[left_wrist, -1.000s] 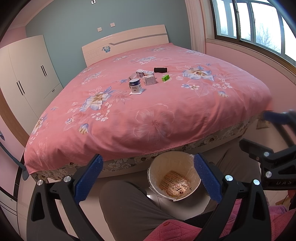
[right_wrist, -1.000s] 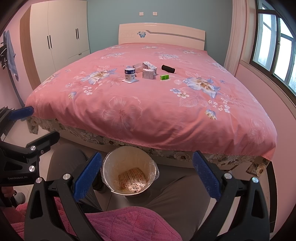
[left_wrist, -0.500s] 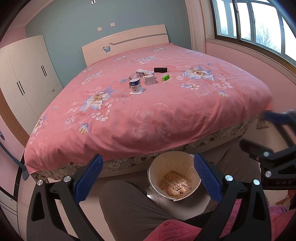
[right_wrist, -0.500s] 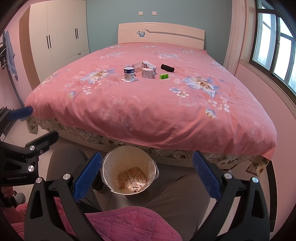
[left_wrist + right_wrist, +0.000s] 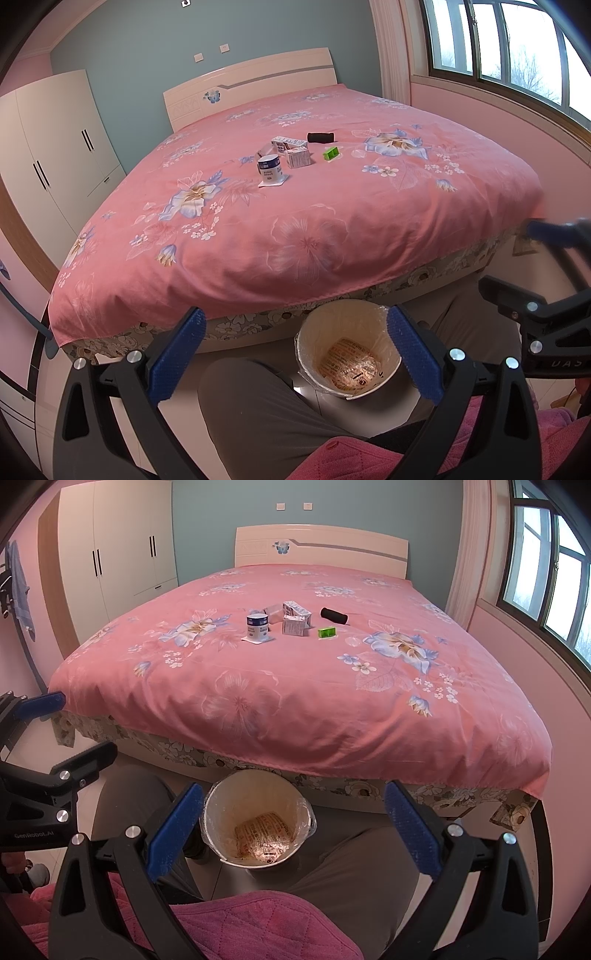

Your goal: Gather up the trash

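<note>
Trash lies in a cluster mid-bed on the pink floral cover: a blue-and-white cup (image 5: 270,169) (image 5: 257,627) on a paper, two small cartons (image 5: 298,158) (image 5: 294,624), a green box (image 5: 331,153) (image 5: 327,632), a black roll (image 5: 320,137) (image 5: 333,616). A lined white bin (image 5: 347,349) (image 5: 256,821) stands on the floor at the bed's foot, between a person's knees, with a wrapper in its bottom. My left gripper (image 5: 295,354) and right gripper (image 5: 291,834) hang open and empty above the bin, far from the trash.
The bed (image 5: 332,236) fills the middle of both views. A white wardrobe (image 5: 122,542) stands at the left and a window (image 5: 517,48) at the right. A person's grey-trousered legs (image 5: 258,406) and a pink quilted garment (image 5: 240,923) sit below the grippers.
</note>
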`<state>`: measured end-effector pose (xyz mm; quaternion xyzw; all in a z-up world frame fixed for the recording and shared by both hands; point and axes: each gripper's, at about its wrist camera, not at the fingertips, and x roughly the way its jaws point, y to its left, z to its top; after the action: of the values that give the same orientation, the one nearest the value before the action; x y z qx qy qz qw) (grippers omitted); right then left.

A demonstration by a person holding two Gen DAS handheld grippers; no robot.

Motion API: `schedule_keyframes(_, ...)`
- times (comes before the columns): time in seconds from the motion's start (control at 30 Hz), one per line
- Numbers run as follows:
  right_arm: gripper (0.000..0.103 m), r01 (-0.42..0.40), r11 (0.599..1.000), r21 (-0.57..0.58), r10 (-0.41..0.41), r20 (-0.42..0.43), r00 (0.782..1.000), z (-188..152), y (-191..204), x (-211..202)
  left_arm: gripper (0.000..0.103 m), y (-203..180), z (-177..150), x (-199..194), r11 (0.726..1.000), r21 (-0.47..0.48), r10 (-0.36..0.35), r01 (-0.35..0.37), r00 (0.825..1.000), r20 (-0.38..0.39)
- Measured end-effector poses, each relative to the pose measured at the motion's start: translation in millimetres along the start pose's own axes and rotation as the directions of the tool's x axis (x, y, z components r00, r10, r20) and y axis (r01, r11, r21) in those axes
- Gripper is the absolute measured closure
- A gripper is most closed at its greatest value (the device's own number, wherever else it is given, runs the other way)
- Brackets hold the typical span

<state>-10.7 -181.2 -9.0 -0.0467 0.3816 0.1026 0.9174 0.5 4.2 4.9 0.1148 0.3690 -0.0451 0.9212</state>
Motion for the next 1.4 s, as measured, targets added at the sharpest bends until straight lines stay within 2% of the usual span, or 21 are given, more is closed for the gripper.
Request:
schedule_keyframes(0.27,0.007,-0.024,1.0,-0.007,0.024,0.01,1.0,18.1,-3.6,5.2,0.003,16.7,9.9,18.2,0.999,-0.038,-0.012,0.012,1.0,-0.016)
schedule_keyframes(0.47,0.007,-0.021,1.0,-0.022,0.022,0.062,0.998,61.5,-14.1,12.6,0.003,36.7,49.8,41.1,0.998,-0.065,-0.023,0.023,1.0,0.004)
schedule_keyframes(0.63,0.007,-0.01,0.999,-0.031,0.012,0.065,0.998,104.3,-26.6,35.2,0.003,48.1,87.7,73.4,0.996,-0.089,-0.021,0.021,1.0,-0.007)
schedule_keyframes(0.87,0.007,0.025,0.999,-0.047,-0.021,0.069,0.997,166.6,-50.9,85.6,0.003,57.8,138.6,131.3,0.993,-0.115,-0.027,0.023,0.999,-0.034)
schedule_keyframes(1.03,0.007,0.039,0.998,-0.054,-0.036,0.048,0.998,206.0,-69.9,137.0,0.003,64.1,172.0,182.9,0.99,-0.14,-0.044,0.035,0.997,-0.057)
schedule_keyframes(1.4,0.007,-0.006,0.997,-0.079,0.003,-0.038,0.999,254.9,-101.9,265.4,0.003,61.5,213.8,296.0,0.98,-0.176,-0.112,0.089,0.985,-0.129)
